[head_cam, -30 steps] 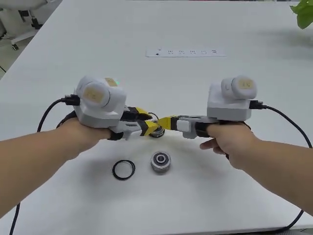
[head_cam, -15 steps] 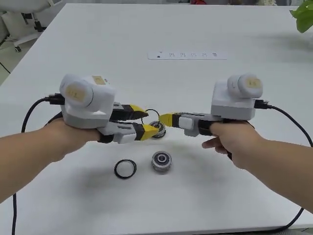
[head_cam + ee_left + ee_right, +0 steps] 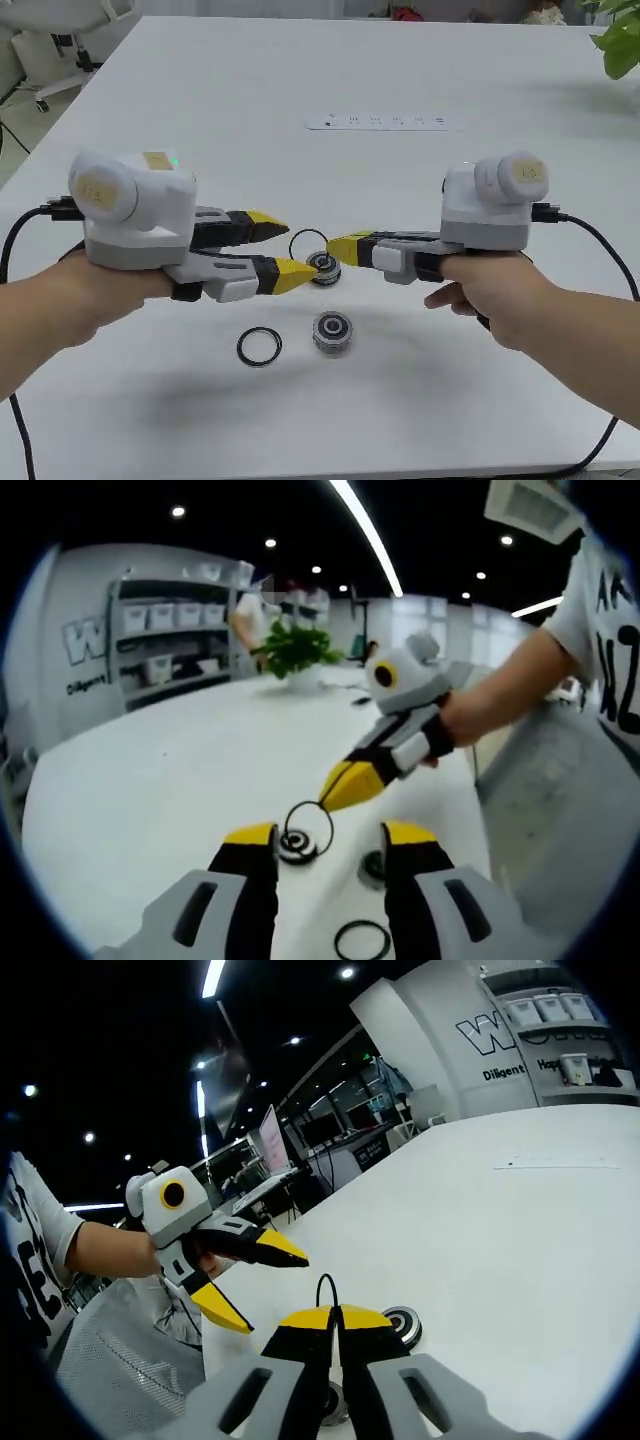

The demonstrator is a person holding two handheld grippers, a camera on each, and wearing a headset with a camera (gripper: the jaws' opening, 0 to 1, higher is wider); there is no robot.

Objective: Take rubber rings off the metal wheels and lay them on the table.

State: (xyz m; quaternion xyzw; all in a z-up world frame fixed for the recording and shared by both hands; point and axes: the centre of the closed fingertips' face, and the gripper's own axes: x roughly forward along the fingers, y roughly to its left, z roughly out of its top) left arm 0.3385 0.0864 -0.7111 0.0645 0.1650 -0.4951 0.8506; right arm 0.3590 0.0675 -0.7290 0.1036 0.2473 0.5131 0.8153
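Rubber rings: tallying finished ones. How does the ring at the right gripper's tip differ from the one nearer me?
The far ring stands on edge, the near ring lies flat on the table. The right gripper pinches the far ring; the near ring is free. Both are thin black loops.

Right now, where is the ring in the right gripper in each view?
Head view: ring centre, upright, held by right gripper.
Left gripper view: ring low centre, hanging from its tip.
Right gripper view: ring edge-on above the shut jaws.
Landmark: the metal wheel nearest it.
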